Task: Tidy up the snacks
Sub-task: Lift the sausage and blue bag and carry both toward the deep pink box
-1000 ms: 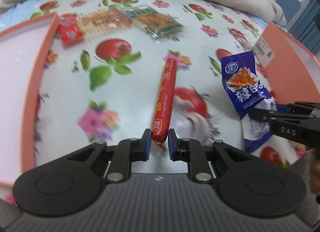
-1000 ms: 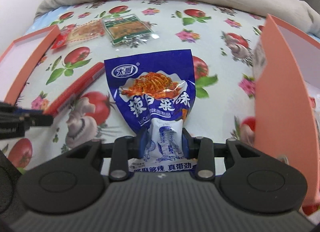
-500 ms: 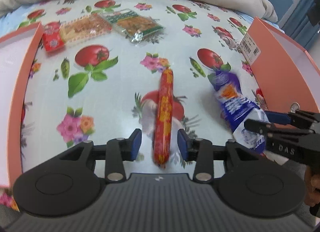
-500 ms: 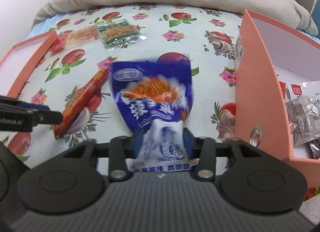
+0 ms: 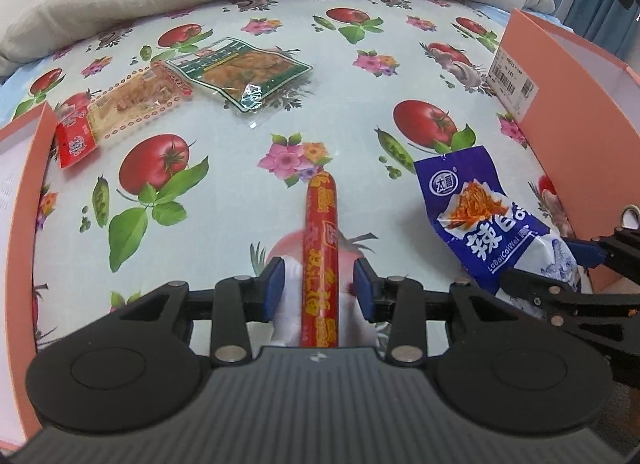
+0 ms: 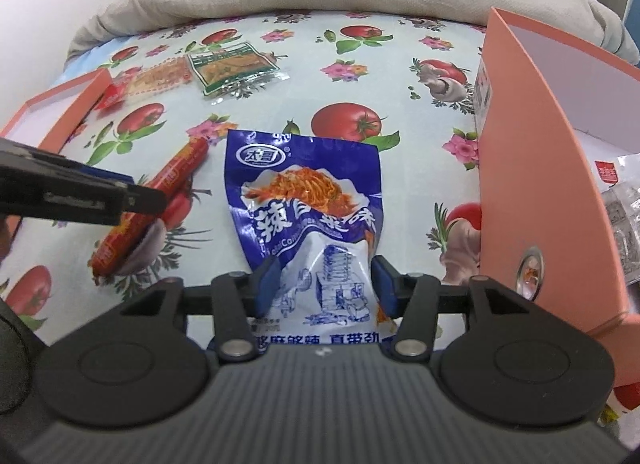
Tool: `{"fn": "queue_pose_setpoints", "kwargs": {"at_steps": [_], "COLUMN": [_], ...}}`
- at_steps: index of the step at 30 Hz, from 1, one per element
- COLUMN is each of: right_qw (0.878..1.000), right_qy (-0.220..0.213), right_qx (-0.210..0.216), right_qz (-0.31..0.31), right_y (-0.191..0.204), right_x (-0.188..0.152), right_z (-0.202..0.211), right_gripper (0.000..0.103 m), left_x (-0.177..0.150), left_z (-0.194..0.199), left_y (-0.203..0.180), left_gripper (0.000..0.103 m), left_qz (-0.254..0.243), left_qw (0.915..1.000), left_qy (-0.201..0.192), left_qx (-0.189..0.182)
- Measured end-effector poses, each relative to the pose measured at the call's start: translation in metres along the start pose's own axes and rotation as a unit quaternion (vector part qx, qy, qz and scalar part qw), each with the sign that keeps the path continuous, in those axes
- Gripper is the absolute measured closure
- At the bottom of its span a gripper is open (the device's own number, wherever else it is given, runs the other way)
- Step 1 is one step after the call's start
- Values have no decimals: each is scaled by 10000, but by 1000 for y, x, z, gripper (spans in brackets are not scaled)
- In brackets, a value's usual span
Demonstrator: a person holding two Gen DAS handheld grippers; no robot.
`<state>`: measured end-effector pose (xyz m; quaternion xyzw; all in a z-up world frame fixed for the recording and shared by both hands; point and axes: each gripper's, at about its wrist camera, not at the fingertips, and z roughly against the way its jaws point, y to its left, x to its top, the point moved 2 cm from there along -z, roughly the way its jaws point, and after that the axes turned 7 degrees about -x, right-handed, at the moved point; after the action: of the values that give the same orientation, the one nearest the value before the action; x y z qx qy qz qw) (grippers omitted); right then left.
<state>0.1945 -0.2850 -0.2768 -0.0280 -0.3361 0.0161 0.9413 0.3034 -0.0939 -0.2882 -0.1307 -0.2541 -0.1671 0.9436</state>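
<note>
your left gripper (image 5: 319, 286) gapes around the stiff, slick sausage (image 5: 320, 252) at lower centre; pinch mid-length. your right gripper (image 6: 325, 284) straddles the soft, crinkly blue packet (image 6: 308, 207), fingers apart; grip its bottom seam.

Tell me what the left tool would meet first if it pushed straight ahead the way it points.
The red sausage already lies between the open left tool jaws, along that line. Past its far tip, bare tablecloth; the green snack packet sits further off to the left, probably missed.

Left tool (image 5: 319, 288) and right tool (image 6: 326, 284) both hang low with jaws spread wide, side by side.
</note>
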Motion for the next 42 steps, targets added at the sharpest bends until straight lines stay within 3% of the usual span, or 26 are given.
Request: {"fn": "queue_pose_setpoints", "kwargs": {"at_steps": [6,10,12,14,22,32,42], "right_qw": [9999,9999,9998,9998,9997,9984,9923], "right_qy": [-61,-98,-126,-140,-196,-470,-1156], "right_qx": [-24,-7,-33,-59,-113,-233,-335], "right_qz": [84,99,127,130,51,-192,-308], "right_y": [3,5,7,8,6,-1,-17], "right_x": [0,3,4,6,13,39,92], "right_z": [-2,-2,-1,0,7,33,88], "right_gripper": [51,61,64,66,70,71,71], "left_x": [3,3,3,3,6,32,84], "left_z": [-11,-15,-16,-16,-7,34,101], "left_y": [-3,-6,-8,-7,-3,-12,-28], "left_gripper": [62,66,69,79,79,79,79], "left_qz": [-5,5,-9,7,162,314,274], "left_qw": [10000,9999,9998,9997,9998,9990,9951], "left_qy": [61,90,78,72,8,-227,-868], "left_qx": [40,115,169,247,72,-224,-395]}}
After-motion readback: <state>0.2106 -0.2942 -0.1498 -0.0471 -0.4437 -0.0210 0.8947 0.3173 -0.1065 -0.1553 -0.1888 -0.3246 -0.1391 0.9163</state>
